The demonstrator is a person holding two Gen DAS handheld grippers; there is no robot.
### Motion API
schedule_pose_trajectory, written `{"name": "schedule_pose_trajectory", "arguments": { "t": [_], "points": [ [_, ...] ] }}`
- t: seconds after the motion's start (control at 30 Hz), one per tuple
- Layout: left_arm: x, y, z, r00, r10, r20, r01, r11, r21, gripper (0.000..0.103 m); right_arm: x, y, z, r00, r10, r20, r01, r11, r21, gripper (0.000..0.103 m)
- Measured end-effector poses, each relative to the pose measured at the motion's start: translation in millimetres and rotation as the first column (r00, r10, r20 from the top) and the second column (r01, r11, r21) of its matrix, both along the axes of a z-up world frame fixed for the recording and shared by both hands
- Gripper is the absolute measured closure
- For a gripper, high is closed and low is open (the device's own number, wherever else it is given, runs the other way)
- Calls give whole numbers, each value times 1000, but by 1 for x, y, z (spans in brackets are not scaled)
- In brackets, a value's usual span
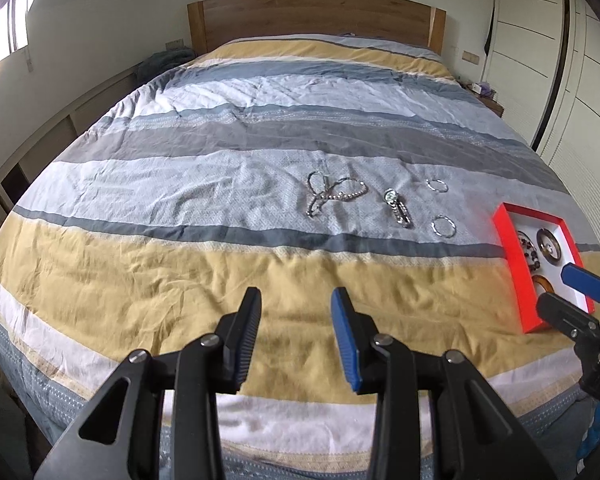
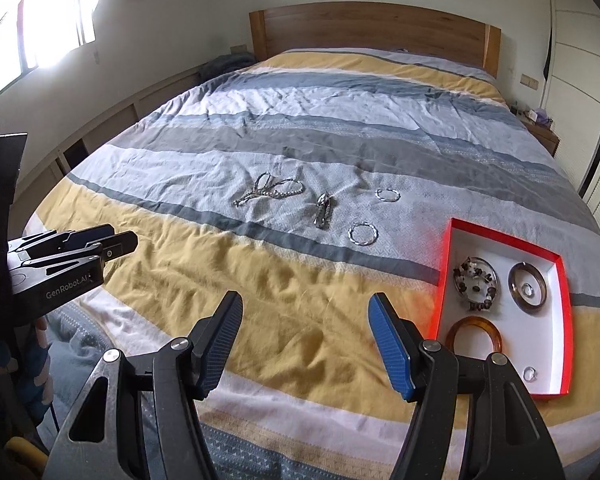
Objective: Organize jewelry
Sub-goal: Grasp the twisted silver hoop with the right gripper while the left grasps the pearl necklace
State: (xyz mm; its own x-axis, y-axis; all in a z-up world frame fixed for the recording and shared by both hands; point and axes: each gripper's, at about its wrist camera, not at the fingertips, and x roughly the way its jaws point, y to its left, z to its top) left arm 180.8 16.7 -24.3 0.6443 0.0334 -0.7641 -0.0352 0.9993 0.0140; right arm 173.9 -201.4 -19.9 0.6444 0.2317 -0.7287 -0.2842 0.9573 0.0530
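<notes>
Both tools, left tool [image 1: 296, 334] and right tool [image 2: 306, 344], gape wide, holding nothing above the bed [image 2: 284, 280].

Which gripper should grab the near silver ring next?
Right, probably. The right gripper is open and nearer the ring and the red box. The left gripper, also open, sits farther left.

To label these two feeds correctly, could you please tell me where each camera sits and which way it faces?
Left wrist: on the left gripper, facing up the striped bed toward the wooden headboard; the right gripper shows at the right edge.
Right wrist: on the right gripper, facing likewise, nearer the red-rimmed white box; the left gripper shows at the left.
Shared: silver watch, box, headboard.
</notes>
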Motion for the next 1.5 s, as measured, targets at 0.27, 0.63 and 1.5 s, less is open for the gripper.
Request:
{"name": "schedule_pose_trajectory", "arguments": {
  "t": [0.27,0.63,1.5],
  "points": [
    [64,7,-23,999,-24,-39,23,1000,-21,69,63,1,-17,1000,-9,-10,9,1000,19,38],
    [151,3,-64,997,-52,-56,48,997,-65,69,142,-13,-65,988,-114,-103,118,992,40,45],
    [214,-8,-122,986,-143,-86,134,985,-107,69,199,-11,-123,970,-149,-192,147,989,-29,55]
  ]
}}
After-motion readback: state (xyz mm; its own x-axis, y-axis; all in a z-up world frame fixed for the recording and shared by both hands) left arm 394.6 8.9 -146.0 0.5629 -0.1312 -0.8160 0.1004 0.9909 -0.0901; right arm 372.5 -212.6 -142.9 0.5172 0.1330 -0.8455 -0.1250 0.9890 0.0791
